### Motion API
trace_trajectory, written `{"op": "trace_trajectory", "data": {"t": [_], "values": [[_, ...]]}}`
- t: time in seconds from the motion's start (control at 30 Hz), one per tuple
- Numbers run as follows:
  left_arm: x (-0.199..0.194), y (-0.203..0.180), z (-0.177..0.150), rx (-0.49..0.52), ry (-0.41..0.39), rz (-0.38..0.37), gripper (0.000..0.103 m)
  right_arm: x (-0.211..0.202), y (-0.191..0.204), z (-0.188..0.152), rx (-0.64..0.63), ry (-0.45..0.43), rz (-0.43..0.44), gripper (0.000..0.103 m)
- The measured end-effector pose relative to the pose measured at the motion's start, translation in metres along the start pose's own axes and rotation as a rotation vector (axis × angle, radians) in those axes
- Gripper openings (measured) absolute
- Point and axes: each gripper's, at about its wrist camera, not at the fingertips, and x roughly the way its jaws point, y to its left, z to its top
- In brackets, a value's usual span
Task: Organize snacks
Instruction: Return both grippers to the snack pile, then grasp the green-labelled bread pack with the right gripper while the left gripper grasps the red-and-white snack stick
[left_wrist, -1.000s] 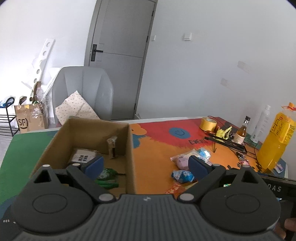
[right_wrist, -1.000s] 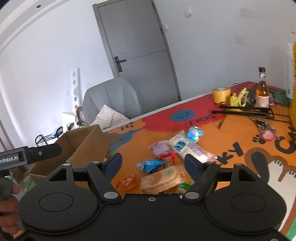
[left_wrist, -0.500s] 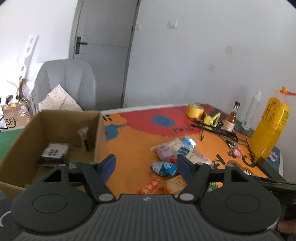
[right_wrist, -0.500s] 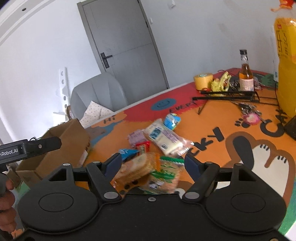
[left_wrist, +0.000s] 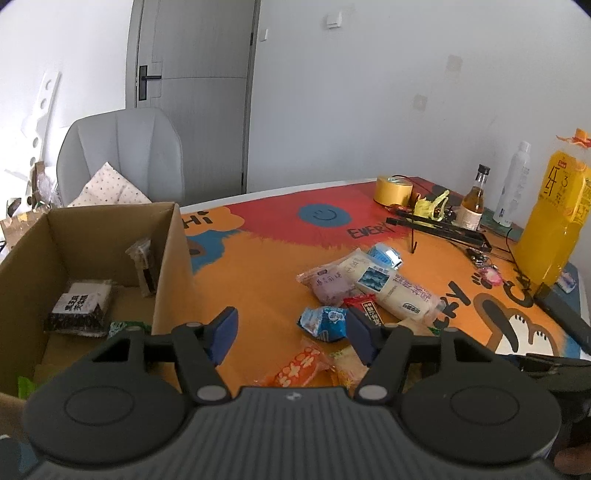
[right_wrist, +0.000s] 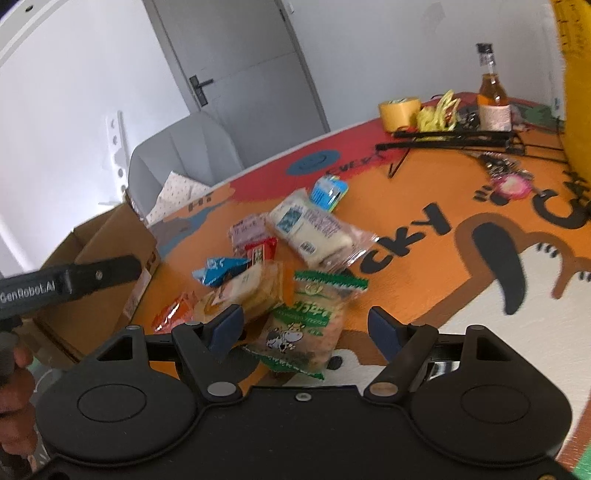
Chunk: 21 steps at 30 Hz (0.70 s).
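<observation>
Both hand-held grippers, left (left_wrist: 291, 334) and right (right_wrist: 306, 328), hover spread wide above snack packets (right_wrist: 306, 317).

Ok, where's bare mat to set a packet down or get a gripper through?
Bare mat lies between the cardboard box and the snack pile, running back to the smiley face. The dog picture, right of the pile, is also bare. It is crowded around the yellow tape, black rack and juice bottle.

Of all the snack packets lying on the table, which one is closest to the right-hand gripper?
The green-and-white packet with the cow picture. It lies right between the open jaws of the right gripper, while the cracker pack and blue packet sit further off.
</observation>
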Motion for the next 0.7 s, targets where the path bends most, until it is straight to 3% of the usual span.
{"op": "trace_trajectory", "data": {"t": [0.23,0.33,0.5,0.7], "values": [[-0.003,-0.011,-0.002,0.038,-0.017,-0.021,0.064,0.011,0.004,-0.001,-0.046,-0.001,-0.015,0.074],[0.001,-0.017,-0.006,0.046,0.009,-0.056,0.064,0.009,0.004,-0.001,-0.063,-0.001,-0.033,0.066],[0.019,-0.015,-0.015,0.03,0.056,-0.042,0.063,0.004,-0.004,-0.001,-0.06,-0.002,-0.044,0.047],[0.035,-0.009,-0.024,0.02,0.095,-0.02,0.059,-0.001,-0.01,0.0,-0.048,0.002,-0.065,0.044]]}}
